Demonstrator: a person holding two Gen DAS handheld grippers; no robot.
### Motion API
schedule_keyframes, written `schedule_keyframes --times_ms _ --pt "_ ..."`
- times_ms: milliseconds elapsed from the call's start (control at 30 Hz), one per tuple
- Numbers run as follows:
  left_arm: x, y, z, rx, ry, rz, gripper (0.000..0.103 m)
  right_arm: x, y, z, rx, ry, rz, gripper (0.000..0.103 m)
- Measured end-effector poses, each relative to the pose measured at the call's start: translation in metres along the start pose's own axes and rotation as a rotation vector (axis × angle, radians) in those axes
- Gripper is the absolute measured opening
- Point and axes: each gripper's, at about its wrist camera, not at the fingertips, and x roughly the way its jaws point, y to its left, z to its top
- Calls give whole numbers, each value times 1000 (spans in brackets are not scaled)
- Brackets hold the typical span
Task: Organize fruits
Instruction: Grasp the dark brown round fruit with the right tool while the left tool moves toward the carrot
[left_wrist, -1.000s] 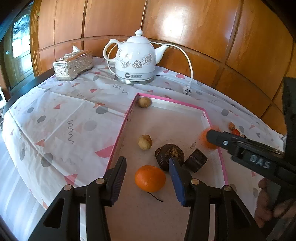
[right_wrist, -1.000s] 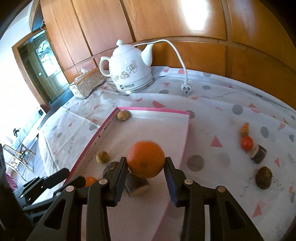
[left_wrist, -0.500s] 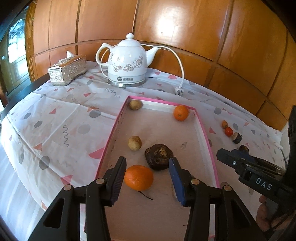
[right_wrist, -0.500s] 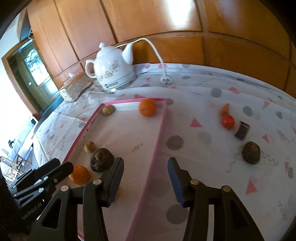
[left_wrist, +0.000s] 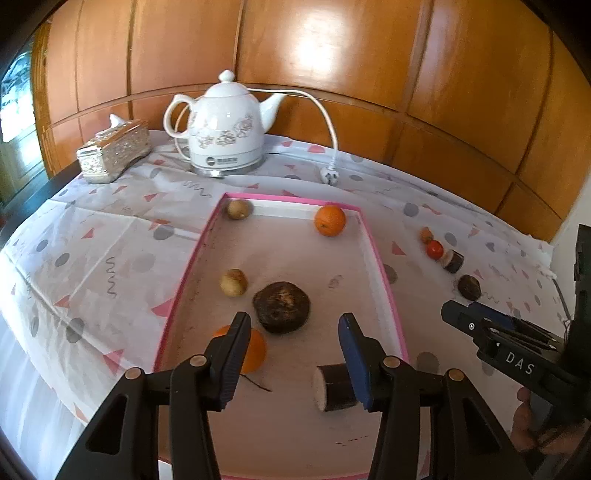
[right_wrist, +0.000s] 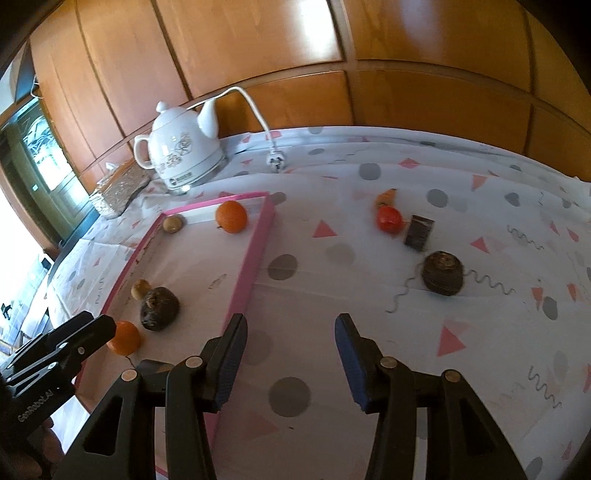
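Observation:
A pink-rimmed tray (left_wrist: 380, 266) (right_wrist: 255, 258) holds an orange (left_wrist: 330, 220) (right_wrist: 231, 216) at its far right corner, a second orange (left_wrist: 255, 350) (right_wrist: 125, 337) near the front, two small tan fruits (left_wrist: 233, 282) (left_wrist: 239, 209), a dark round fruit (left_wrist: 282, 307) (right_wrist: 159, 303) and a dark cut stub (left_wrist: 334, 387). My left gripper (left_wrist: 293, 363) is open and empty above the tray's front. My right gripper (right_wrist: 288, 365) is open and empty over the cloth right of the tray. On the cloth lie a red fruit (right_wrist: 389, 218), a small orange piece (right_wrist: 386, 196), a dark block (right_wrist: 418, 231) and a dark round fruit (right_wrist: 442, 273).
A white kettle (left_wrist: 225, 129) (right_wrist: 181, 155) with cord and plug (left_wrist: 330, 176) stands behind the tray. A silver tissue box (left_wrist: 114, 149) sits at the back left. Wood panelling closes the back. The table edge runs along the left.
My right gripper let go of the orange in the tray's far right corner, then drew back and right over the cloth. My left gripper pulled back a little, open throughout.

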Motion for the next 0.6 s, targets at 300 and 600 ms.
schedule_keyframes --times_ms 300,600 --pt "8 -29 0 76 15 -47 50 -7 -35 -8 71 -13 -63 50" --pt "17 -58 5 126 25 -86 50 -11 -79 -14 154 -21 -127 50"
